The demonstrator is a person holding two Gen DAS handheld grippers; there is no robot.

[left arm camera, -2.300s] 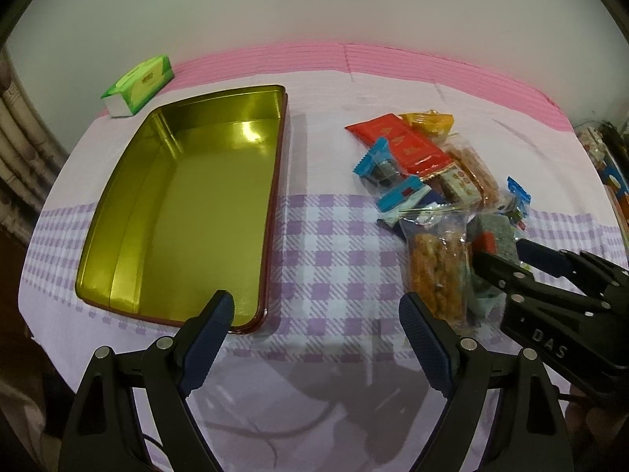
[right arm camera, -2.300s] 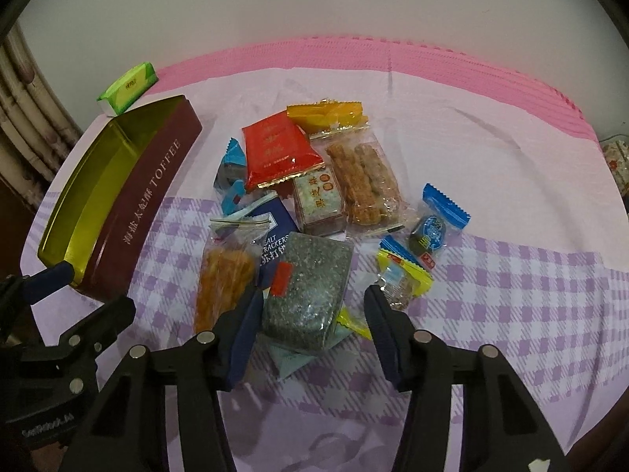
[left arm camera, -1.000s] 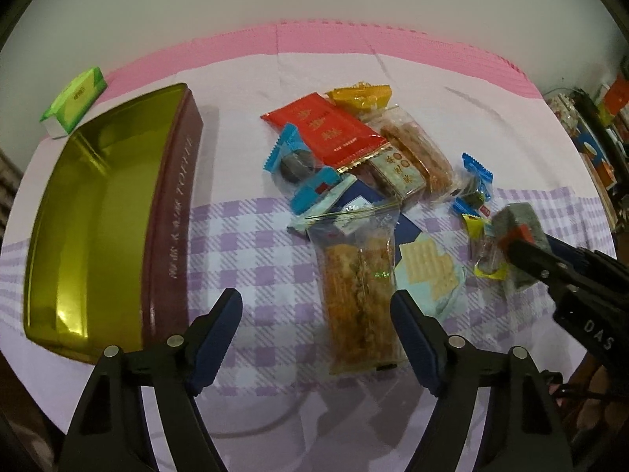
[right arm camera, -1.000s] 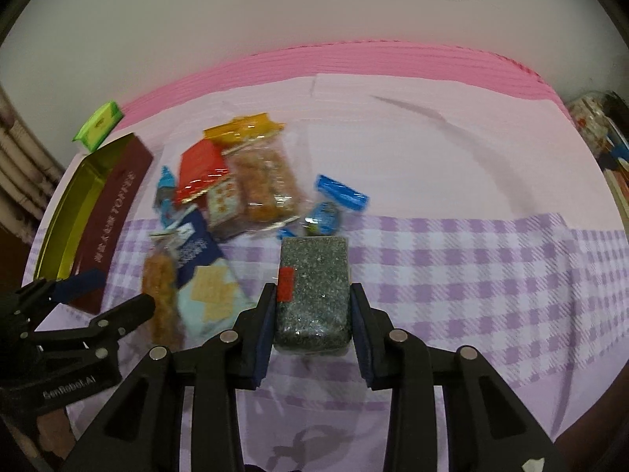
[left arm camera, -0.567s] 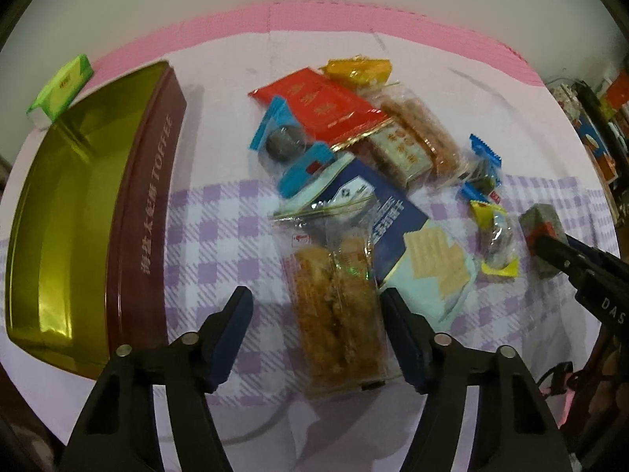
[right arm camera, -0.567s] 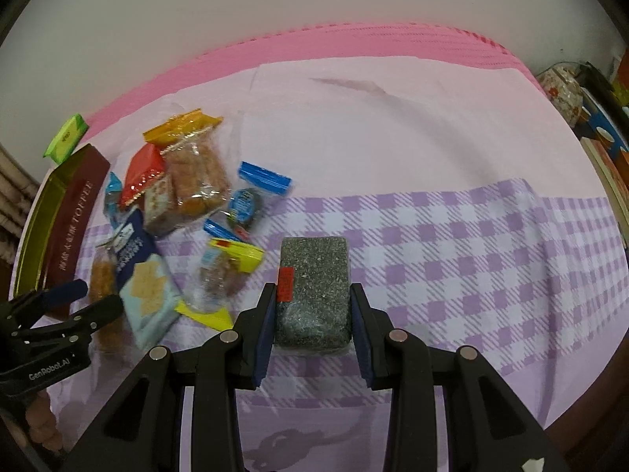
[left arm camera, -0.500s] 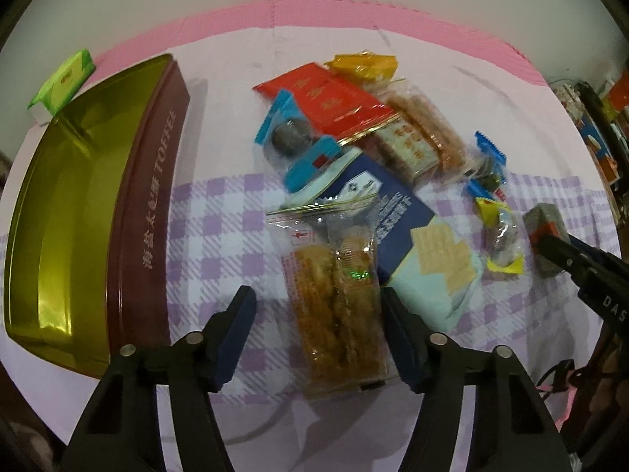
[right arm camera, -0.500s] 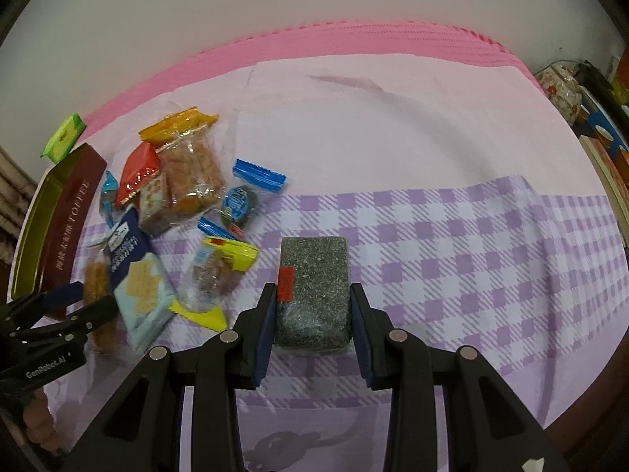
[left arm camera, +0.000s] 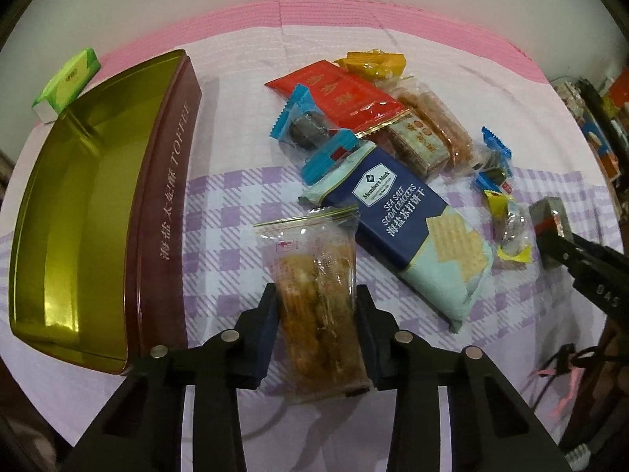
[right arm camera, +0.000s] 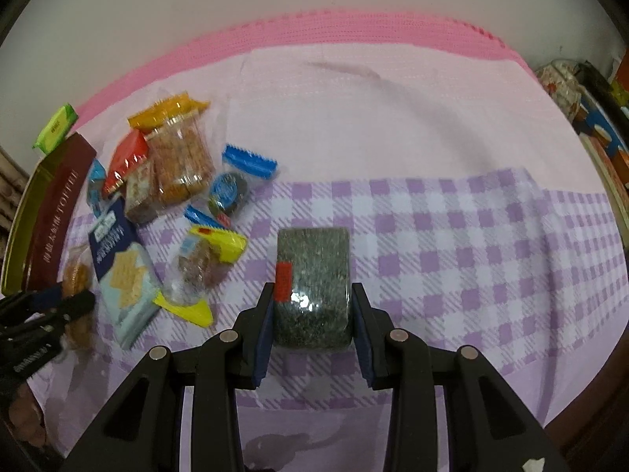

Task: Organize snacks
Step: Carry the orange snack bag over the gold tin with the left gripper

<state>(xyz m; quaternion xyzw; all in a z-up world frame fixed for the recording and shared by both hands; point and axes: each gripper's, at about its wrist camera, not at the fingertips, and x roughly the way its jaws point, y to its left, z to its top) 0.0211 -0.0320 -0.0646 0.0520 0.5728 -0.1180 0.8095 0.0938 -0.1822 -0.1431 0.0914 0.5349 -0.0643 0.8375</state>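
Note:
My left gripper (left arm camera: 316,306) is shut on a clear bag of orange fried snacks (left arm camera: 314,271), near the toffee tin's right wall. The open gold toffee tin (left arm camera: 78,204) with maroon sides lies at the left and holds nothing. My right gripper (right arm camera: 311,306) is shut on a dark grey speckled snack block (right arm camera: 312,275) with a red sticker, held above the checked cloth right of the pile. The pile holds a blue soda cracker pack (left arm camera: 409,228), a red packet (left arm camera: 338,94), an orange-topped packet (left arm camera: 371,62) and several small candies (left arm camera: 507,224).
A green tissue pack (left arm camera: 67,78) lies behind the tin at the far left. Cluttered shelves (right arm camera: 597,118) stand past the table's right edge. The pink and purple checked cloth (right arm camera: 471,236) covers the table.
My left gripper closed in on the fried snack bag and shut on it. My right gripper keeps its hold on the grey block, carried right of the pile.

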